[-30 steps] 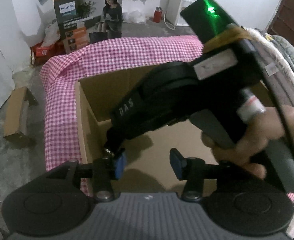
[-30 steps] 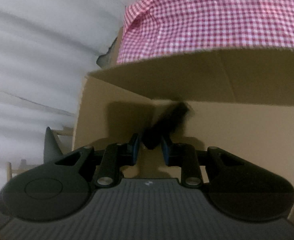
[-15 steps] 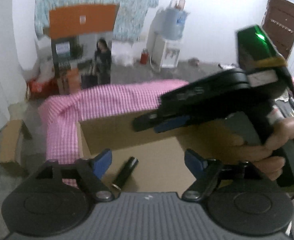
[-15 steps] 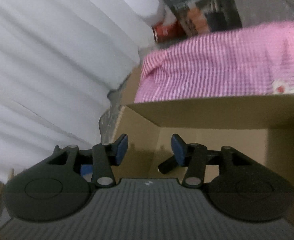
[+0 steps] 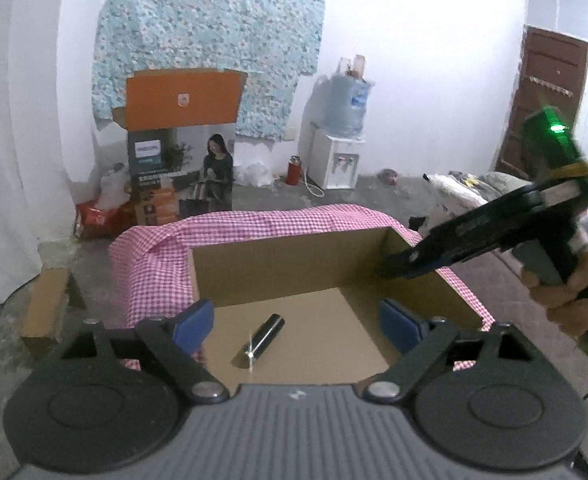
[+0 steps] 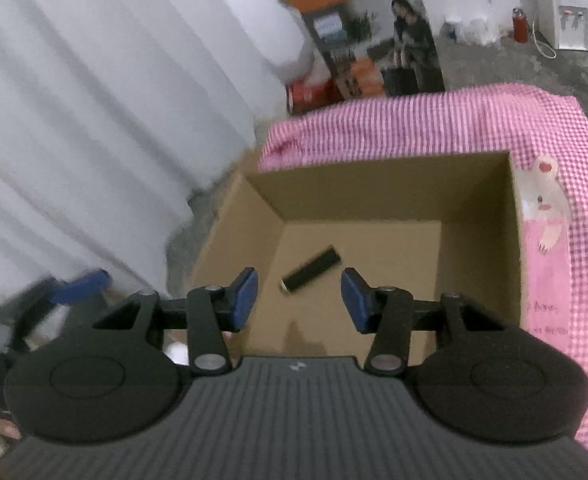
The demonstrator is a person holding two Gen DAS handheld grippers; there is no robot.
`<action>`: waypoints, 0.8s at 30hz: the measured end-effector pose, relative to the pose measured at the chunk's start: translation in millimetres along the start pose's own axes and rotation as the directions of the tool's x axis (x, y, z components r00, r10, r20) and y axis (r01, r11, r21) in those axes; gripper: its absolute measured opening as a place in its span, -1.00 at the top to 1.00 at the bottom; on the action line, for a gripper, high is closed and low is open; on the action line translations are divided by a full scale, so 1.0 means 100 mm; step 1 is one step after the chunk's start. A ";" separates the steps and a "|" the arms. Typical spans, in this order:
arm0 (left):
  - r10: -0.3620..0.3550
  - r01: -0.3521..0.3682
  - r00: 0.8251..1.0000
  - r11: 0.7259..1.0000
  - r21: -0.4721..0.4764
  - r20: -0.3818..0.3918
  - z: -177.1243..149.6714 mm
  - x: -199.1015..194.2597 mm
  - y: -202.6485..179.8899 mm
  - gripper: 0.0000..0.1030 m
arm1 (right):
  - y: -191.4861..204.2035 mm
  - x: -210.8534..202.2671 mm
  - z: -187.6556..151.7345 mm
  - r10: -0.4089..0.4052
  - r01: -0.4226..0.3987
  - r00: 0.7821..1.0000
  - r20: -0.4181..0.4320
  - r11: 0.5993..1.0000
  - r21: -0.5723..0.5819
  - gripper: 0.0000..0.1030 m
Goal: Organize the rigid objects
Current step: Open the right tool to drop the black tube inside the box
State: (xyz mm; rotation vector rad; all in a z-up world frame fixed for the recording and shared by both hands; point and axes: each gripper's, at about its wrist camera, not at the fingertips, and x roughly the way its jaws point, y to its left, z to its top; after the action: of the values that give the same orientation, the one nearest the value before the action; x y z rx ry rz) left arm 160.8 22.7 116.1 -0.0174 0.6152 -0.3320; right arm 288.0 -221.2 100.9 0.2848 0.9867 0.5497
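— Cardboard is the material of the open box point(image 5: 294, 268), and a pink checked cloth point(image 5: 253, 222) lies over its rims. What is inside?

— Only 1 thing shows: a small black cylinder point(image 5: 259, 342) that lies flat on the box floor, tilted in the picture, apart from every wall. In the right wrist view the same cylinder point(image 6: 311, 270) lies near the middle of the floor.

— How does the left gripper point(image 5: 296, 322) stand?

— Its 2 blue pads are wide apart and the jaws are opening. It holds nothing. The cylinder shows between the pads in the picture, but it rests on the floor below them and no pad touches it.

— And the right gripper point(image 6: 300, 294)?

— Its pads have a moderate gap and the jaws are closing. Nothing is between them; the cylinder lies beyond, on the cardboard. In the left wrist view this gripper point(image 5: 404, 270) is over the right rim of the box, and a hand point(image 5: 566, 292) grips its handle. A green light point(image 5: 556, 130) shines on its top.

— What stands behind the box?

— A tall printed carton point(image 5: 181, 176) with an orange flap stands at the wall, under a blue flowered cloth point(image 5: 209, 40). A water dispenser point(image 5: 340, 148) is to its right, and a brown door point(image 5: 546, 100) is further right. White curtains point(image 6: 93, 120) hang on the left side.
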 end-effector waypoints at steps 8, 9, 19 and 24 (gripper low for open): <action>-0.001 0.004 0.999 0.996 -0.085 0.037 -0.33 -0.09 0.31 -0.67 | 0.23 1.41 0.22 -0.160 0.132 0.936 -0.313 0.985 -0.111 0.67; -0.008 0.011 0.999 0.995 -0.097 0.038 -0.38 -0.09 0.36 -0.67 | 0.23 1.61 0.24 -0.195 0.158 0.916 -0.349 0.979 -0.133 0.69; -0.048 0.049 0.999 0.986 -0.159 0.015 -0.70 -0.05 0.66 -0.67 | 0.45 2.40 0.33 -0.335 0.222 0.871 -0.360 0.921 -0.320 0.70; -0.032 0.034 0.999 0.989 -0.146 0.018 -0.75 -0.08 0.63 -0.67 | 0.58 2.30 0.35 -0.256 0.155 0.918 -0.302 0.935 -0.320 0.69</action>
State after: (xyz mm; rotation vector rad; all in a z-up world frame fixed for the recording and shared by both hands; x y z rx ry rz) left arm 130.4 90.7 51.8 -0.1710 0.6234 -0.3176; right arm 399.1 -44.4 -16.3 -0.1866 1.2357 0.5504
